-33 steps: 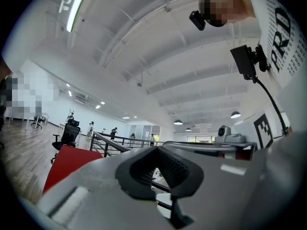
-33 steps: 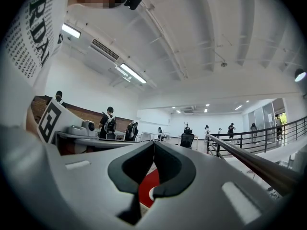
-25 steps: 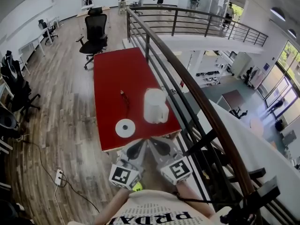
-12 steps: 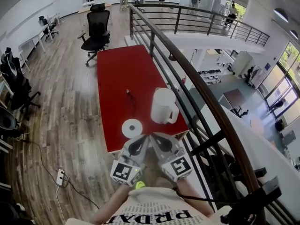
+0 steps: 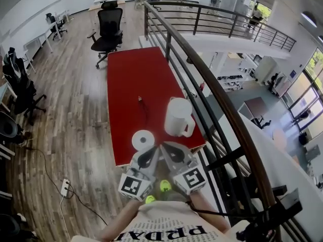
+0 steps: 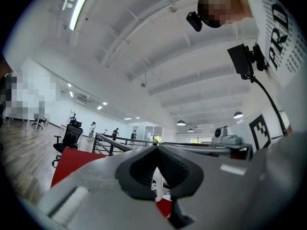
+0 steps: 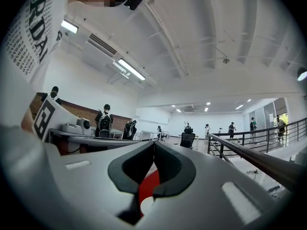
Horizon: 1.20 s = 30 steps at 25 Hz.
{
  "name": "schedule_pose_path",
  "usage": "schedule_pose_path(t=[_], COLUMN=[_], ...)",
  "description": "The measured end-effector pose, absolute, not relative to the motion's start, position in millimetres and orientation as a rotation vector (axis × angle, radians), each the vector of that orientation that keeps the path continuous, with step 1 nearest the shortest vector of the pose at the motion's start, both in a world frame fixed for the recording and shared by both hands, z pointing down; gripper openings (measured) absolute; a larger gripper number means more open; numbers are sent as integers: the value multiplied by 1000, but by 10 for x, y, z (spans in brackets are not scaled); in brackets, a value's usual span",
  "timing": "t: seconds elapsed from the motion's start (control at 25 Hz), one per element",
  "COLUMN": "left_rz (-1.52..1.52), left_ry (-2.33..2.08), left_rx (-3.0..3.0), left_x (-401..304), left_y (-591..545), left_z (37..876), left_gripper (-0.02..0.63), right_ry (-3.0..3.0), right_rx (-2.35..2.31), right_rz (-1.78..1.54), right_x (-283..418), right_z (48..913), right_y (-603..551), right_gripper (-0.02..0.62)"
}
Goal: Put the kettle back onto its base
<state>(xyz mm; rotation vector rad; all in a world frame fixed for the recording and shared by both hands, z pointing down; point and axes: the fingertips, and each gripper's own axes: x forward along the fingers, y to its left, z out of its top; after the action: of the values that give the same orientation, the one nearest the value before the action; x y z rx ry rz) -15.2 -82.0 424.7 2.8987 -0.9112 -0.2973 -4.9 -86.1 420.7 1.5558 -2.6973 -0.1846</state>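
The white kettle [image 5: 178, 117] stands upright on the red table [image 5: 131, 74], near its front right corner, handle toward me. Its round white base [image 5: 143, 139] lies apart, to the kettle's left by the front edge. Both grippers hover side by side just short of that edge. My left gripper [image 5: 148, 154] is shut and empty, close to the base. My right gripper [image 5: 168, 152] is shut and empty too. In the left gripper view the left gripper [image 6: 156, 149] shows a sliver of kettle [image 6: 157, 185] below its pads. In the right gripper view the right gripper [image 7: 153, 145] shows the table [image 7: 147, 186].
A dark metal railing [image 5: 202, 79] runs along the table's right side, with an open drop beyond it. A small dark object with a cable [image 5: 141, 101] lies mid-table. An office chair [image 5: 110, 26] stands past the far end. A power strip [image 5: 64, 187] lies on the wooden floor at left.
Both grippers have moved forward together toward the table's front edge, so the kettle and base now lie closer. Both stayed shut.
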Motion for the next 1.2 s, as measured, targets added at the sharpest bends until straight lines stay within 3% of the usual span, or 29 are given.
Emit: schedule_pose_path(t=[0.56,1.0,1.2], left_rz=[-233,-197,-180], left_ry=[-993,-1027,-1008], left_rx=[2907,2875,2872], left_x=[269,582,726], left_y=[-1231,-1435,-1497], left_z=[4421,4754,4939], left_gripper=[-9,-9,-9], right_ry=[-2717,-2615,-2561], right_rx=[1490,1565,1596], right_rz=[-178,-119,-69], right_x=[394,887,1051], right_z=[4285,4683,4922], right_y=[-1293,-1528,-1608], right_gripper=[16,203,213])
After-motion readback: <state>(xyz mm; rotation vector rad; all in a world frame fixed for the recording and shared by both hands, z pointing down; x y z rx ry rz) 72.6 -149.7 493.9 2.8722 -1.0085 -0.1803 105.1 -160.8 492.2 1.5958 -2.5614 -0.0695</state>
